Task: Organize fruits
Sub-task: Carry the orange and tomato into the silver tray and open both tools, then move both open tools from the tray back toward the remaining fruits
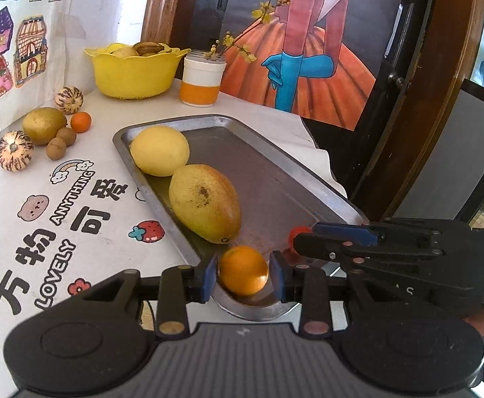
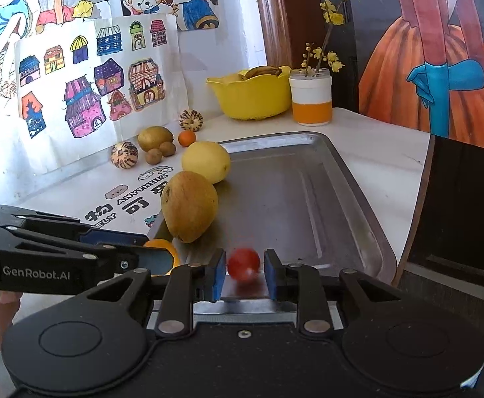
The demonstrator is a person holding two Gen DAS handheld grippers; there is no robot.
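A steel tray holds a yellow lemon and a brown-yellow mango along its left side. An orange rests in the tray's near corner between the fingers of my left gripper, which is open with slim gaps on both sides. In the right wrist view, a small red tomato, blurred, lies on the tray floor between the fingers of my open right gripper. The two grippers sit side by side at the tray's near end.
On the printed cloth left of the tray lie two striped melons, a green-brown fruit, two small brown fruits and a small orange. A yellow bowl and a white-and-orange jar stand behind. A dark drop-off borders the table's right edge.
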